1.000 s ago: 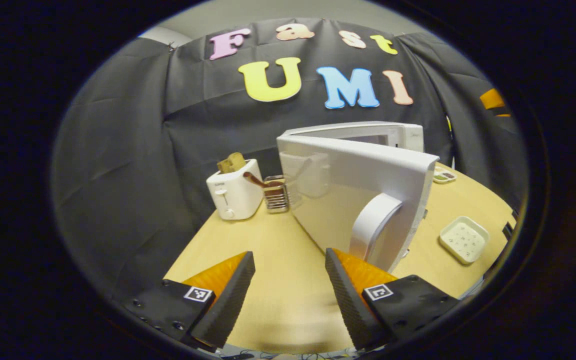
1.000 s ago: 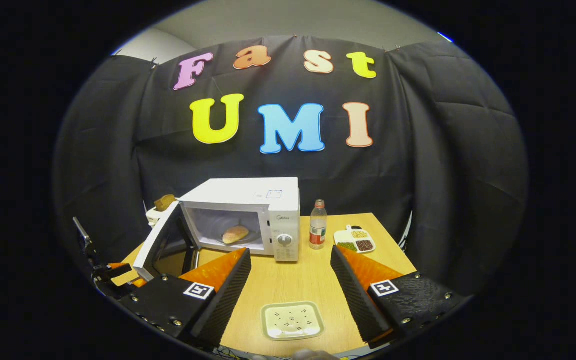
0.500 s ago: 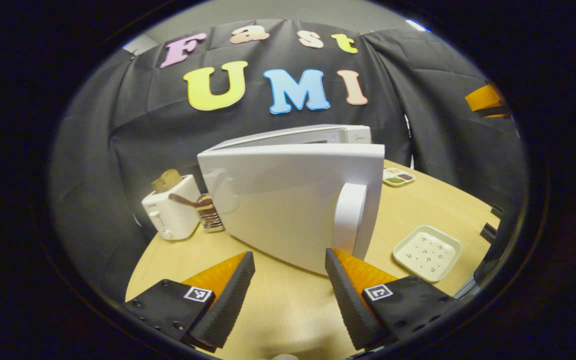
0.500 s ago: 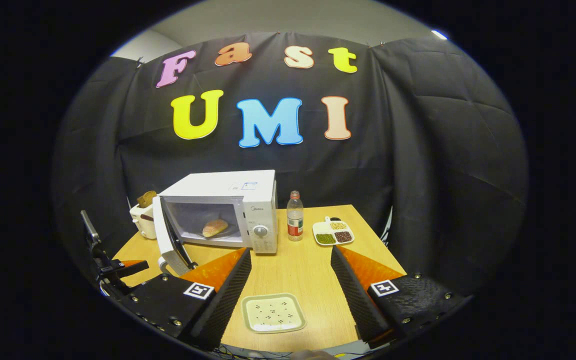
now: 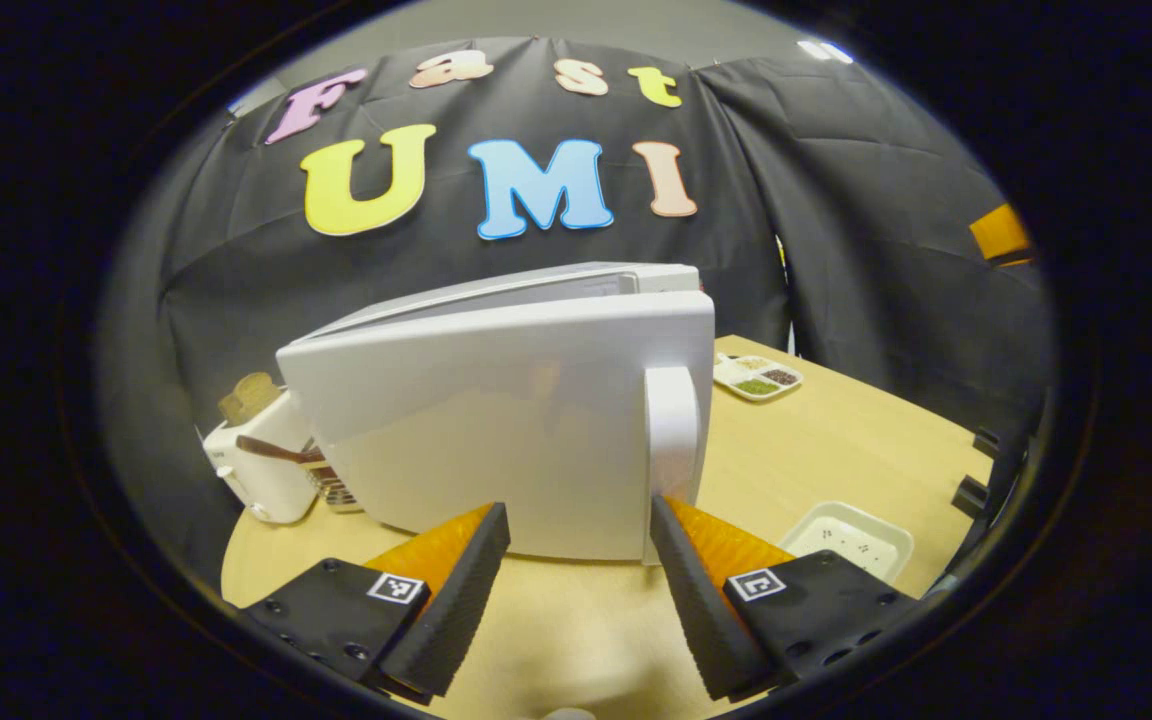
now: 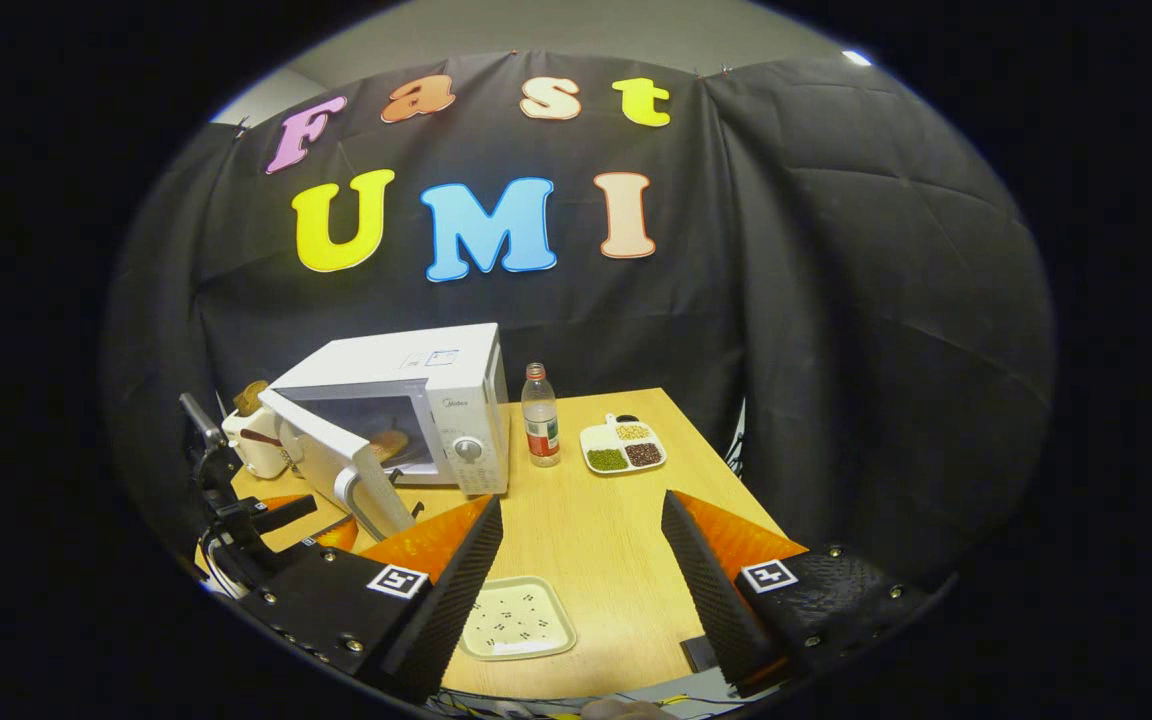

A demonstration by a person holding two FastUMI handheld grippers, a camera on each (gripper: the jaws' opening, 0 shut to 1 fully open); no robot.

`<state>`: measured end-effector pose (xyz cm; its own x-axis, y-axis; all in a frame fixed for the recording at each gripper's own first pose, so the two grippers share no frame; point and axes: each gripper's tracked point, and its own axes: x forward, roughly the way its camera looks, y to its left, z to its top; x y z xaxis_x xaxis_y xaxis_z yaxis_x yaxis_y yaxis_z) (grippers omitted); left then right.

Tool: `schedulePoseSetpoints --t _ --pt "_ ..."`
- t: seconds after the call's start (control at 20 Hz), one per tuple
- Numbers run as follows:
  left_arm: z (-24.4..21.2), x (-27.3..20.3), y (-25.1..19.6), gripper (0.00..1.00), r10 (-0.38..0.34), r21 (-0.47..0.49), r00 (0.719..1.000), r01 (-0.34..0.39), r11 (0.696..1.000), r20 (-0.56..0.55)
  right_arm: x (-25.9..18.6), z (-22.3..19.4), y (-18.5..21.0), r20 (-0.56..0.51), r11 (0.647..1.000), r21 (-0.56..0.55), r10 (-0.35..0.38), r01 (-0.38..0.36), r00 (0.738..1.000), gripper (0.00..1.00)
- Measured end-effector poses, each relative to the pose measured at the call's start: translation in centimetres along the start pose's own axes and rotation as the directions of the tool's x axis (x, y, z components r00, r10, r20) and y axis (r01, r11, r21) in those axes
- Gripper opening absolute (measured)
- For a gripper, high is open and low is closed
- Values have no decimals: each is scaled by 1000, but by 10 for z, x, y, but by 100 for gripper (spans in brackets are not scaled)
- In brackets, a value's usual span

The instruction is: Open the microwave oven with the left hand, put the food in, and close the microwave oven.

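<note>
Microwave (image 6: 416, 400) sits on the wooden table (image 6: 596, 520) at about 10 o'clock in the right gripper view, door (image 5: 506, 430) swung partway out, not latched. Bread (image 6: 388, 443) is already inside, peeking past the door edge. In the left gripper view the door's outer face is right up front, with its handle (image 5: 673, 440) at around 1 o'clock from the left gripper (image 5: 576, 560). That gripper's fingers are spread apart with nothing between them; can't tell if the right finger (image 5: 686, 570) actually touches the door. Right gripper (image 6: 581, 560) hangs over the near edge of the table, also spread wide and holding nothing, with a small empty tray (image 6: 518, 630) just below it. Toaster (image 5: 261, 470) is at 9 o'clock behind the door, bottle (image 6: 539, 428) and a divided snack dish (image 6: 622, 446) sit at 12 o'clock beside the microwave.
</note>
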<state>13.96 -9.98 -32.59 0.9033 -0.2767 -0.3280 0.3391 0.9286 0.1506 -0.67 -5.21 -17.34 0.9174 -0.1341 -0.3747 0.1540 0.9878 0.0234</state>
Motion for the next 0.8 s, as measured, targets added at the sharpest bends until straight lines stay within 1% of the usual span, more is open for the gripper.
schedulePoseSetpoints --t 0.1,0.25,0.4,0.55,0.65,0.75,0.8 --pt "6 16 -2 94 -6 11 1000 6 1000 5 4 0 -7 -6 1000 8 -16 16 1000 98" --pt "15 36 -7 94 -7 8 1000 7 1000 9 11 -1 -13 -22 999 24 -20 21 1000 98" --pt "23 56 -10 94 6 6 1000 -6 1000 21 18 5 -21 -21 999 29 -31 31 999 98" --pt "31 74 -7 95 42 -12 999 -42 999 28 24 7 -26 -20 999 23 -37 38 999 98" --pt "34 86 -8 98 64 -45 998 -63 997 27 28 7 -29 -31 999 27 -36 37 999 98" --pt "40 97 -7 98 86 -67 996 -84 994 28 32 4 -30 -44 999 33 -31 33 999 98" --pt "42 102 -6 94 101 -67 995 -99 993 28 34 4 -32 -49 999 30 -29 30 998 98"
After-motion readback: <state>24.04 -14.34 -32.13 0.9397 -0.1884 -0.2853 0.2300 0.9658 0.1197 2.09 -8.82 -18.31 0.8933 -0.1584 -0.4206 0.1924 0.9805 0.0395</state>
